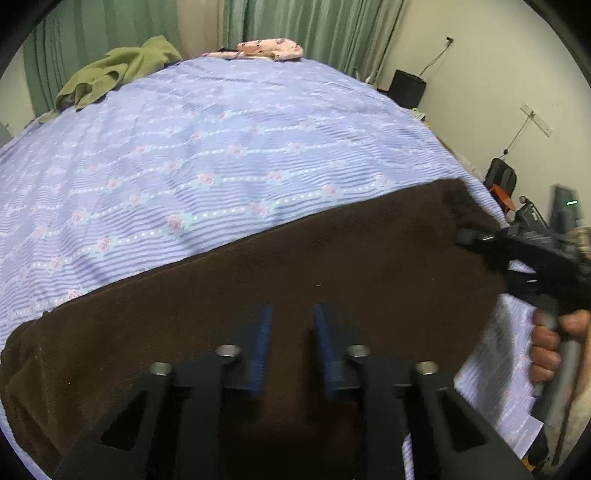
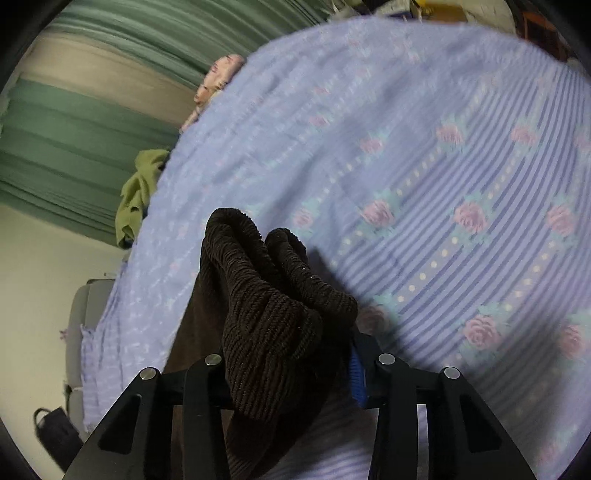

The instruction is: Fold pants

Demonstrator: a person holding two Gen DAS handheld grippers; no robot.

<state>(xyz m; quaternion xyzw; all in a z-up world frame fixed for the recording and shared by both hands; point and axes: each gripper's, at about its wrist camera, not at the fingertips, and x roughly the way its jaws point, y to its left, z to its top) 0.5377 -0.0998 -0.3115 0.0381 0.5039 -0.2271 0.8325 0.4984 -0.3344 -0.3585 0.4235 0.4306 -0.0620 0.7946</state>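
- The left gripper (image 1: 291,314) hangs just above the dark brown pants (image 1: 258,295); its two blue-padded fingers (image 1: 260,343) stand parted with a clear gap, and nothing sits between them.
- The pants lie spread in a broad band directly beneath and ahead of the left gripper, running from its lower left to its upper right across the lilac bedspread (image 1: 221,147), which has pale stripes, dotted lines and pink roses.
- At the far right end of that band, the right gripper (image 1: 465,236) meets the edge of the pants; a hand (image 1: 550,343) grips its handle.
- In the right wrist view, the right gripper (image 2: 291,373) is closed on a bunched, ribbed fold of the pants (image 2: 273,314), which rises up between the jaws and hides the left finger; only a strip of the blue pad on the right finger (image 2: 358,376) shows.
- The rest of the pants trails down and to the left below this gripper.
- Far ahead of the left gripper, at the far edge of the bed, lie a crumpled green garment (image 1: 114,74) to the left and a pink floral cloth (image 1: 269,50) near the middle, with green curtains (image 1: 314,26) behind.
- No brand, label or legible writing shows on the pants, the bedspread or either gripper.
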